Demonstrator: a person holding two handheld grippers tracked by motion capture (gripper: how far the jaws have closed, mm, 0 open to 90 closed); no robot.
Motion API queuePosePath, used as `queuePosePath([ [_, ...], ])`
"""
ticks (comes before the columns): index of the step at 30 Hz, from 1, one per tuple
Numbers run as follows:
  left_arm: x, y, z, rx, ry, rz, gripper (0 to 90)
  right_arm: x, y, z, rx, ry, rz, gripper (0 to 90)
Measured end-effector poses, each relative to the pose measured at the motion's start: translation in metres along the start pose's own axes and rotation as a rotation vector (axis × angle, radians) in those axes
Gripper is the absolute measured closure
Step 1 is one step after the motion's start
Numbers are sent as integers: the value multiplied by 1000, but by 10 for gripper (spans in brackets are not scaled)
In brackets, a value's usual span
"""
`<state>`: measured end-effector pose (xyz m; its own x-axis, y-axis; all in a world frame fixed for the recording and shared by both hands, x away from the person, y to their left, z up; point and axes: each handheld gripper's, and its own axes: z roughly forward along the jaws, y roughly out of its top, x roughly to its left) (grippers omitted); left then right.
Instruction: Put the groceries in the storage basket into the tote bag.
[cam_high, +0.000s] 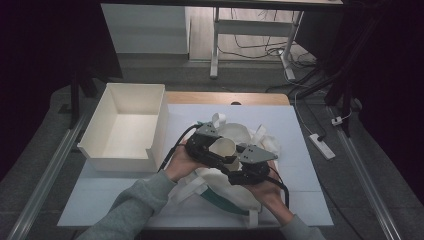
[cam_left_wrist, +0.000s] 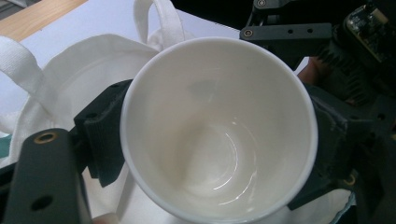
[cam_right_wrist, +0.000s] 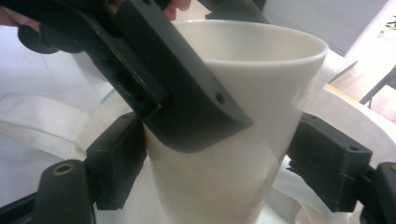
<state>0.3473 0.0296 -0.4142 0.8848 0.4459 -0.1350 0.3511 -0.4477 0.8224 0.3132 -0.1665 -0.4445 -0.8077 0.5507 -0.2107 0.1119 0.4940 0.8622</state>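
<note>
Both grippers are holding the cup (cam_high: 223, 148) above the bag (cam_high: 235, 195) at the table's middle: the left gripper (cam_left_wrist: 219, 135) and the right gripper (cam_right_wrist: 219, 172) are each clamping its sides. It seems a handover; next, one gripper should be letting go carefully.

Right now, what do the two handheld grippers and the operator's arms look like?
Both the left gripper and the right gripper are matte black, with blocky ribbed jaw pads, brass-ringed screw holes and a grey three-cornered plate on top. A black cable trails from each. The person wears grey knit sleeves; the hands are bare.
</note>
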Motion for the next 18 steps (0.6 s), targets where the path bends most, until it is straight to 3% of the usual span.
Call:
queuePosePath([
  [5, -3, 1, 2, 6, -1, 15, 199, 5, -1, 5, 19, -30, -14, 207],
  [13, -2, 0, 3, 4, -14, 7, 191, 4, -2, 4, 25, -38, -19, 219],
  [18, -3, 1, -4, -45, 6, -1, 143, 4, -3, 4, 30, -34, -24, 220],
])
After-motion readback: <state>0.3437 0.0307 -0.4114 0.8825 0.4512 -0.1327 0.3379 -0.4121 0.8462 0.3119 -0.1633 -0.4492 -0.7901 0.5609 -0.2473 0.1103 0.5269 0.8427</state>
